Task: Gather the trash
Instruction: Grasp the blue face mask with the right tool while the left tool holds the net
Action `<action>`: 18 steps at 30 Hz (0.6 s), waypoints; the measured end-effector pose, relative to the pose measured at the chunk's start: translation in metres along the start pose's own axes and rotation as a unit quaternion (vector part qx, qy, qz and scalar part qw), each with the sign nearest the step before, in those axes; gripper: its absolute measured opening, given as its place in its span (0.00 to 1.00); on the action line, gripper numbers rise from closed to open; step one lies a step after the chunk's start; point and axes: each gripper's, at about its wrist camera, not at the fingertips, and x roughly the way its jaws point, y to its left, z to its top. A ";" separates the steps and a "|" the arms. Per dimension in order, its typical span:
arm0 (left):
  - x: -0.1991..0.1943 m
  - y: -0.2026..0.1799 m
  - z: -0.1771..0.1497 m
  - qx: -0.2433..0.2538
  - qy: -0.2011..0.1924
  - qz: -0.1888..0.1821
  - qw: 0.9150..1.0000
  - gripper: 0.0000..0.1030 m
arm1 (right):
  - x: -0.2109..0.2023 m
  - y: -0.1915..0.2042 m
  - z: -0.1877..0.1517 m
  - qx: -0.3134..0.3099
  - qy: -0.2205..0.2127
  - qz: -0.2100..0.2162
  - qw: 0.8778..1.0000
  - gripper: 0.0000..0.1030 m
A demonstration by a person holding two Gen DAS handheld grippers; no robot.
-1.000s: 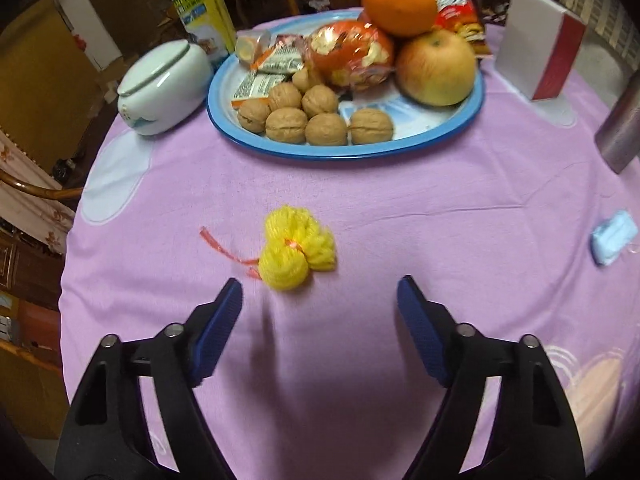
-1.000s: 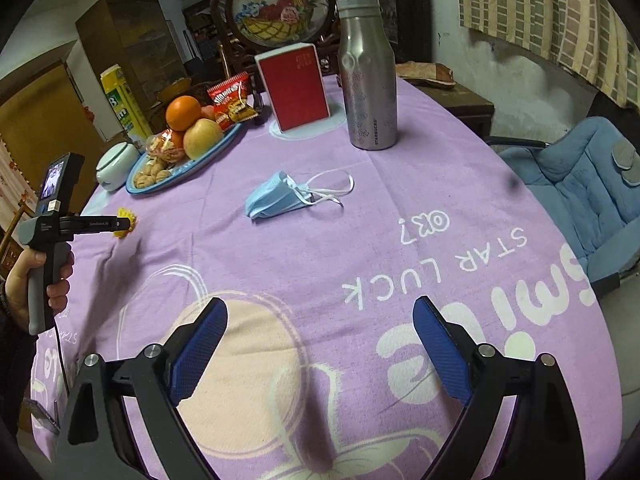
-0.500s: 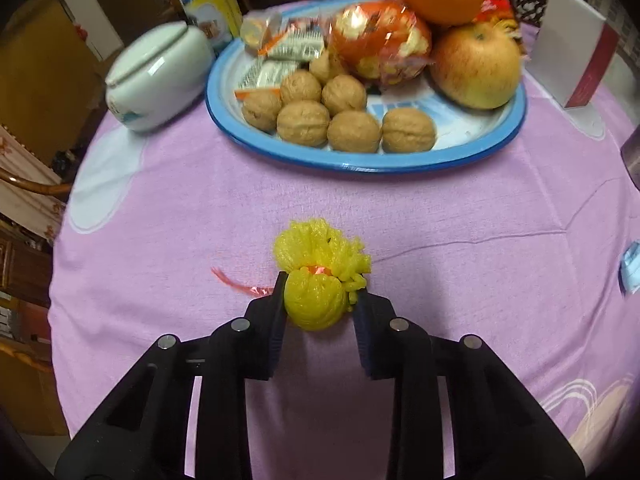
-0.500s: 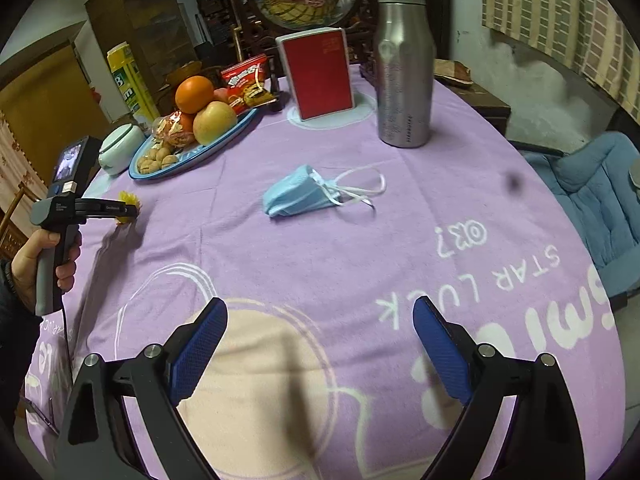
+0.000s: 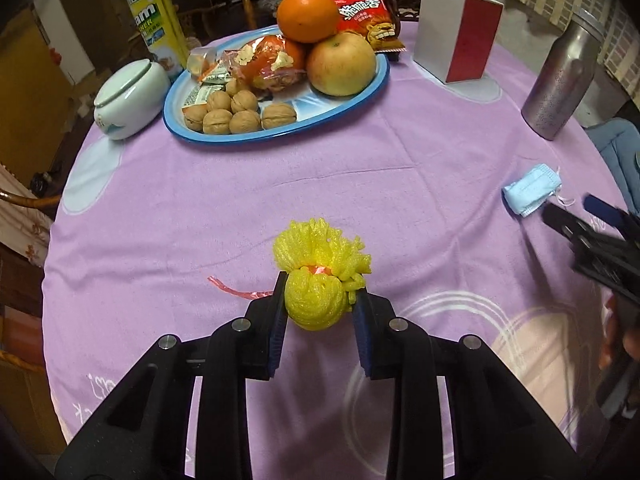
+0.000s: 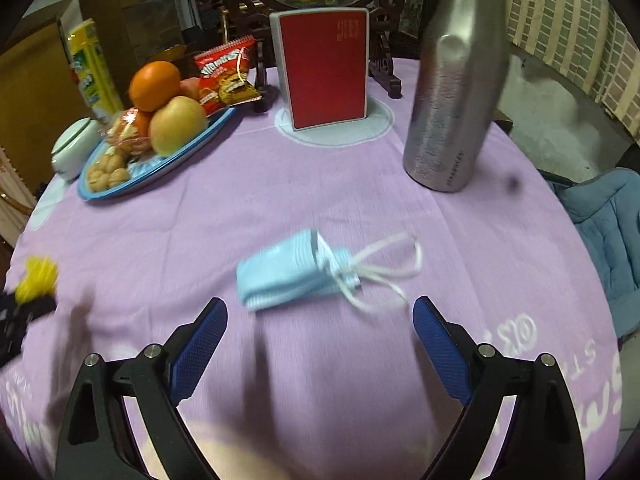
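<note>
Left wrist view has my left gripper (image 5: 318, 312) with its fingers closed on the yellow foam net (image 5: 318, 280), squeezing its rounded end so it can come off the bench (image 5: 248, 200); a red ribbon (image 5: 236, 290) trails beside it. Right of the net lies the blue face mask (image 6: 294, 270), which the right wrist view shows squarely ahead of my right gripper (image 6: 318, 340), fingers spread wide and empty, presumably lining up on it.

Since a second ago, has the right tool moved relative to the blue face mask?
Yes. The right tool has come closer to the blue face mask, which now lies just ahead of its open jaws.
</note>
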 end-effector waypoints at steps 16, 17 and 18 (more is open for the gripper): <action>-0.018 -0.020 -0.012 -0.004 0.002 -0.006 1.000 0.30 | -0.013 0.002 0.004 0.016 -0.016 0.036 0.999 0.14; -0.021 -0.023 -0.014 0.000 -0.003 -0.005 1.000 0.30 | -0.023 -0.002 0.000 0.015 -0.022 0.038 0.999 0.14; -0.025 -0.027 -0.016 0.007 -0.008 -0.004 1.000 0.30 | -0.029 -0.004 -0.004 0.010 -0.024 0.040 0.999 0.14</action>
